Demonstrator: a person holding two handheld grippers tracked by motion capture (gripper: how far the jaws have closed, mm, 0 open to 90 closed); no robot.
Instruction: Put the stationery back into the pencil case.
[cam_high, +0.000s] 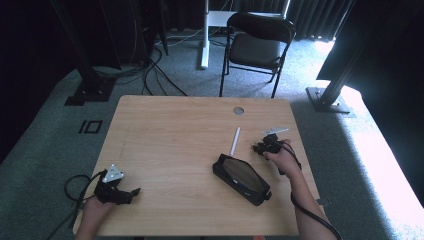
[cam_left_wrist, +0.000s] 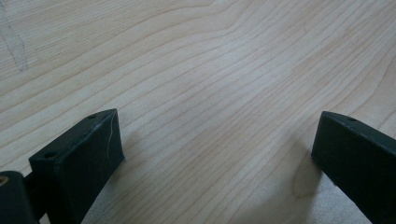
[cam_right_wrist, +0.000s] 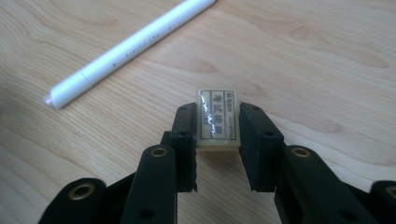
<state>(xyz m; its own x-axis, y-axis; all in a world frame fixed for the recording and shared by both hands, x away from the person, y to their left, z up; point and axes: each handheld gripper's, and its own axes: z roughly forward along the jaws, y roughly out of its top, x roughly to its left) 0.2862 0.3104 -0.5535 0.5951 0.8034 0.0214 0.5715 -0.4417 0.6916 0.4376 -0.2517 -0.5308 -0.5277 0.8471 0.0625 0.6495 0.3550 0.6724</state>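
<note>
A small cream eraser (cam_right_wrist: 218, 122) with a printed label is pinched between the two black jaws of my right gripper (cam_right_wrist: 218, 114), low over the wooden table (cam_right_wrist: 327, 56). A white pen (cam_right_wrist: 130, 46) lies on the table just beyond it, up and to the left. In the high view the right gripper (cam_high: 265, 146) sits near the table's right edge, beside the pen (cam_high: 234, 141) and a black pencil case (cam_high: 241, 177). My left gripper (cam_high: 120, 194) rests at the front left corner. Its jaws stand wide apart over bare wood, so the left gripper (cam_left_wrist: 215, 140) holds nothing.
A round grommet hole (cam_high: 238, 110) marks the table's far side. A black folding chair (cam_high: 257, 45) stands behind the table, with cables (cam_high: 155, 75) and dark stand bases (cam_high: 89, 92) on the carpet. Bare wood (cam_high: 170, 145) spreads between the two grippers.
</note>
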